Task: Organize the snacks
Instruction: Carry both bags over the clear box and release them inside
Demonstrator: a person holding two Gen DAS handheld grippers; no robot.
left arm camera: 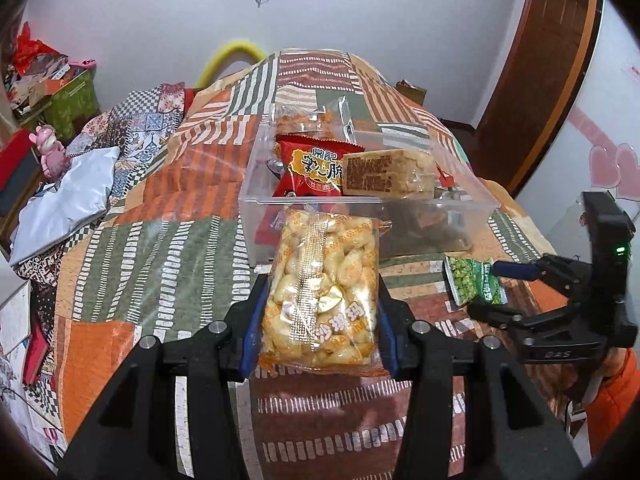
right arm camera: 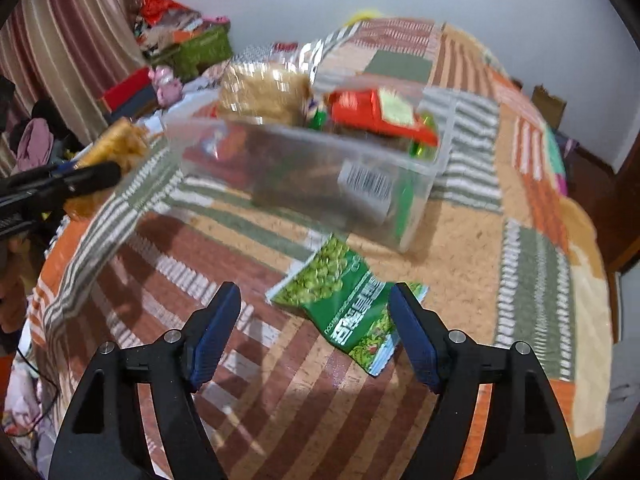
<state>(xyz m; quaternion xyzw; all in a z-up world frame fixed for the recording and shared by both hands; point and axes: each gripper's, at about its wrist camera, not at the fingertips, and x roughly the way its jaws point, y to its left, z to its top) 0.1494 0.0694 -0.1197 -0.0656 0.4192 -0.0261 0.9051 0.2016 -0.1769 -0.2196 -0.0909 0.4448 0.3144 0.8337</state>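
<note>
My left gripper [left arm camera: 320, 300] is shut on a clear yellow snack pack [left arm camera: 320, 292] and holds it above the bed, just in front of the clear plastic bin [left arm camera: 368, 200]. The bin holds a red snack bag [left arm camera: 316, 168], a beige cake pack [left arm camera: 388, 174] and darker packs. In the right wrist view the bin [right arm camera: 424, 176] is blurred, and the left gripper with its yellow pack [right arm camera: 116, 144] shows at the left. My right gripper [right arm camera: 314, 310] is open just above a green pea snack bag [right arm camera: 344, 304] lying on the bed; the bag also shows in the left wrist view [left arm camera: 474, 282].
A patchwork bedspread [left arm camera: 180, 248] covers the bed. A white pillow [left arm camera: 68, 200], a pink toy [left arm camera: 52, 152] and a green box [left arm camera: 74, 100] are at the left. A wooden door [left arm camera: 536, 80] stands at the right.
</note>
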